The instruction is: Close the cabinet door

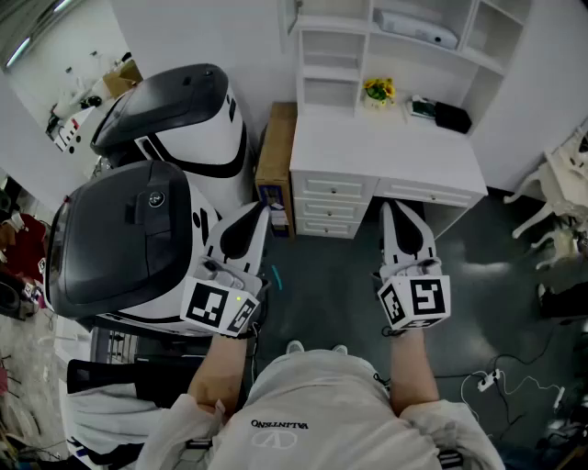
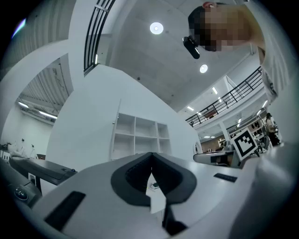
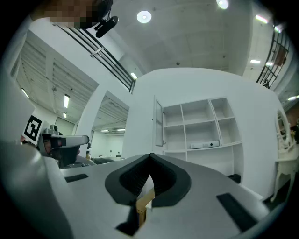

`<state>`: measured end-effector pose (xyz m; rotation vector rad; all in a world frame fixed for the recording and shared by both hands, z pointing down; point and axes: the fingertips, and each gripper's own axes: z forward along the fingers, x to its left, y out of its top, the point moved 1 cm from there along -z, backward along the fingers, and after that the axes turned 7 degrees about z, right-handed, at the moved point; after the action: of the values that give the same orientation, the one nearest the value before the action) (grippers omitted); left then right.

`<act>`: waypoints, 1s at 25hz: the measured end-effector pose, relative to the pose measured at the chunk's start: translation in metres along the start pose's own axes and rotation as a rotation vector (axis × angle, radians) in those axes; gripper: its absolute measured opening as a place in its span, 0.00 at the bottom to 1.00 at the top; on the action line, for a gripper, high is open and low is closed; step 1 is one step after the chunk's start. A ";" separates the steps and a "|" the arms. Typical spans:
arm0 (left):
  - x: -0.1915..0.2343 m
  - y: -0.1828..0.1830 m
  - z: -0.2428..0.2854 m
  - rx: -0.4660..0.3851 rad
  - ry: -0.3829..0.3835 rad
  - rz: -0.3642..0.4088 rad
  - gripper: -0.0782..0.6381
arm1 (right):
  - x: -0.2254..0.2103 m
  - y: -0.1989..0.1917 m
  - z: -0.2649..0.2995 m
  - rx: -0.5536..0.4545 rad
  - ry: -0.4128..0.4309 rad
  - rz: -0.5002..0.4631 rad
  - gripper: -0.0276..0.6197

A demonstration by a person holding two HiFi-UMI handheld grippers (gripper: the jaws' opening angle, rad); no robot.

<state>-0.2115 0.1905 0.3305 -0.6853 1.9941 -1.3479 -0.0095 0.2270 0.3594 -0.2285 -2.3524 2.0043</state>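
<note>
A white desk (image 1: 386, 151) with a shelf hutch (image 1: 404, 27) stands ahead of me. At the hutch's left side its narrow cabinet door (image 1: 288, 14) hangs open; in the right gripper view the door (image 3: 159, 123) shows edge-on beside the open shelves (image 3: 201, 123). The left gripper view has the same shelves (image 2: 140, 137), with the door (image 2: 115, 133) at their left edge. My left gripper (image 1: 259, 209) (image 2: 151, 156) and right gripper (image 1: 390, 207) (image 3: 149, 158) are both shut and hold nothing. They point at the desk from well short of it, far from the door.
Two big black-and-white machines (image 1: 175, 115) (image 1: 119, 239) crowd the left, close to my left gripper. A brown box (image 1: 276, 151) stands by the desk's left side. Yellow flowers (image 1: 378, 90) and a black object (image 1: 452, 117) sit on the desk. A white chair (image 1: 560, 207) and floor cables (image 1: 491, 376) are on the right.
</note>
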 end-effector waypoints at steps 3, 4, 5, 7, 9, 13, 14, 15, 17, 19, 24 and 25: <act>0.007 -0.001 -0.003 -0.005 -0.006 -0.001 0.11 | 0.009 0.000 0.005 -0.006 0.001 -0.007 0.06; 0.009 -0.001 -0.005 -0.005 -0.007 -0.002 0.11 | 0.012 0.000 0.006 -0.008 0.002 -0.006 0.06; 0.011 -0.002 -0.007 -0.005 -0.007 -0.002 0.11 | 0.015 0.000 0.007 -0.012 0.004 -0.005 0.06; 0.014 -0.002 -0.010 -0.005 -0.011 -0.006 0.11 | 0.022 0.000 0.008 -0.022 -0.001 -0.006 0.06; 0.017 -0.003 -0.014 -0.009 -0.015 -0.013 0.11 | 0.028 0.000 0.008 -0.027 -0.013 -0.008 0.06; 0.028 -0.004 -0.022 -0.024 -0.012 -0.005 0.11 | 0.043 -0.003 0.012 -0.040 -0.019 -0.002 0.06; 0.032 -0.004 -0.023 -0.027 -0.012 -0.005 0.11 | 0.047 -0.003 0.015 -0.045 -0.017 -0.003 0.06; 0.035 -0.004 -0.022 -0.028 -0.012 -0.007 0.11 | 0.050 -0.002 0.018 -0.048 -0.016 -0.005 0.06; 0.040 -0.003 -0.020 -0.028 -0.016 -0.013 0.11 | 0.056 -0.001 0.023 -0.052 -0.012 -0.007 0.06; 0.044 -0.001 -0.015 -0.035 -0.017 -0.015 0.11 | 0.059 0.003 0.029 -0.061 -0.006 -0.003 0.06; 0.055 0.000 0.006 -0.046 -0.001 0.011 0.11 | 0.056 0.017 0.063 -0.099 0.021 0.003 0.06; 0.056 -0.002 0.011 -0.043 -0.001 0.014 0.11 | 0.055 0.018 0.069 -0.103 0.029 0.008 0.06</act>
<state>-0.2407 0.1428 0.3171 -0.6896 2.0286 -1.3003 -0.0711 0.1694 0.3269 -0.2691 -2.4436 1.8718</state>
